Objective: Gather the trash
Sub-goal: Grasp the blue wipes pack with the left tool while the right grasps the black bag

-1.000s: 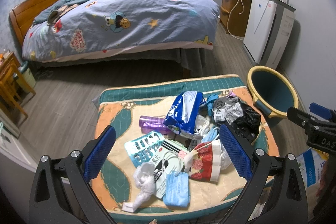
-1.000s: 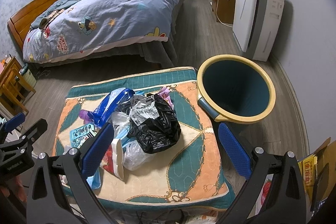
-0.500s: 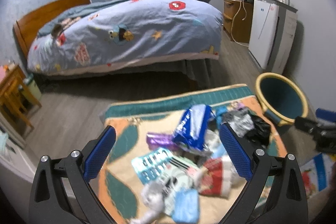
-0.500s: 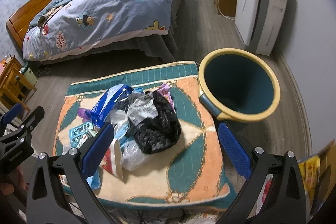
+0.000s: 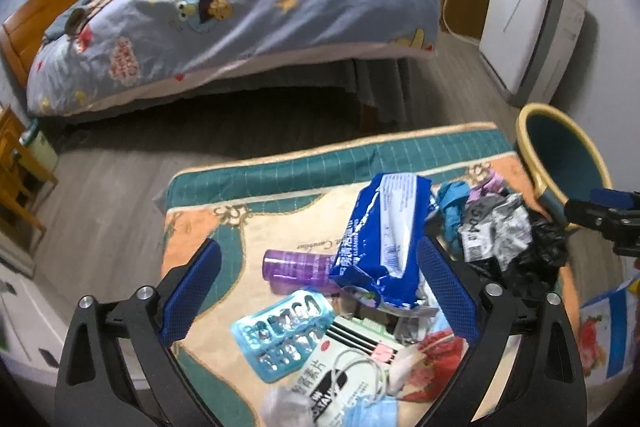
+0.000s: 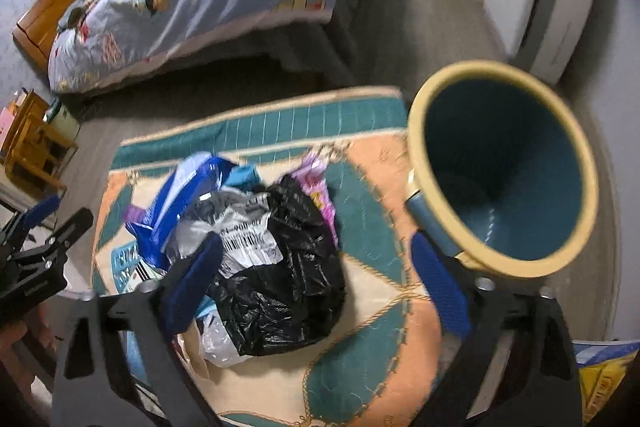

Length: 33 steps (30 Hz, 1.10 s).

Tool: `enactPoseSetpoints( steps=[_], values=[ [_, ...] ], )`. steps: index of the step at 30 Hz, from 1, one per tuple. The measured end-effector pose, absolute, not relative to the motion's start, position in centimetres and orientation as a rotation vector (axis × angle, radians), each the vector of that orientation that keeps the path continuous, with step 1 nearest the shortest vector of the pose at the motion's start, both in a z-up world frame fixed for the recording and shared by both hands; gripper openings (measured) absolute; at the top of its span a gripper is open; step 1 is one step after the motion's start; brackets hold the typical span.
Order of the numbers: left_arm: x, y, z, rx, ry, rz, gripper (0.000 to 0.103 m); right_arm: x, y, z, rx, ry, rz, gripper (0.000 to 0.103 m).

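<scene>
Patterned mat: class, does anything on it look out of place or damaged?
Yes. Loose trash is heaped on the patterned mat: a crumpled black plastic bag, a torn blue wrapper, a purple bottle lying down. The bin stands beside it.

Right claw (jaws closing, nothing gripped) above black bag, beside bin.

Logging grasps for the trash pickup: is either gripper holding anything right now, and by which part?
Nothing is held. The left gripper hangs open over the pile, and the right gripper's jaws are closing but not yet pressing the black bag.
</scene>
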State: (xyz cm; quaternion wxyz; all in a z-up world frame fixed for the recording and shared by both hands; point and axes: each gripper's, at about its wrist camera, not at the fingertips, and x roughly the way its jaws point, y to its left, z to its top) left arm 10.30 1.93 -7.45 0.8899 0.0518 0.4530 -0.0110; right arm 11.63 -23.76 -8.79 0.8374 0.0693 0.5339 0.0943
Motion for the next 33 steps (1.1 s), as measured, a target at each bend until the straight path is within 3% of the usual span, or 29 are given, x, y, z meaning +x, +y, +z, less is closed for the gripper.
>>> enactPoseSetpoints(
  steps=[2,4,7,9,10,11,15,17,18,20,33],
  values=[
    [10.8,1.6,-8.1,0.124,0.955,-0.032,0.095,12.0,-23.6,-10.2,0.178,1.181,0.217,0.067],
    [11.3,1.3,-9.0,0.126,0.979,-0.054,0.093,12.0,-23.3,-11.3,0.233,1.233,0.258,0.057],
    [12.1,0.4,-10.1,0.124,1.006,-0.106,0.079,12.0,-23.0,-12.1,0.275,1.272,0.285,0.044],
    [12.5,-0.2,-10.9,0.113,1.025,-0.142,0.072,11.9,-23.2,-12.8,0.314,1.302,0.286,0.03],
    [12.6,-0.5,-11.2,0.116,1.032,-0.157,0.067,11.8,-23.4,-13.1,0.344,1.32,0.286,0.017],
    [12.6,-0.9,-11.5,0.122,1.043,-0.178,0.064,11.7,-23.6,-13.2,0.37,1.329,0.29,0.014],
    [12.6,-3.0,-13.2,0.205,1.085,-0.241,0.056,11.8,-23.8,-12.4,0.377,1.306,0.302,0.01],
    [12.7,-3.5,-14.2,0.244,1.118,-0.229,0.041,11.9,-23.9,-11.7,0.382,1.285,0.317,0.01],
    [12.8,-3.5,-14.4,0.249,1.125,-0.229,0.04,12.0,-23.8,-11.4,0.377,1.278,0.322,0.01],
    [12.6,-3.6,-14.6,0.252,1.129,-0.236,0.02,12.0,-23.5,-10.8,0.355,1.261,0.336,0.009],
    [10.5,-1.3,-6.7,0.157,0.952,-0.207,0.016,11.8,-24.3,-4.8,0.327,1.091,0.402,0.009]
  ],
)
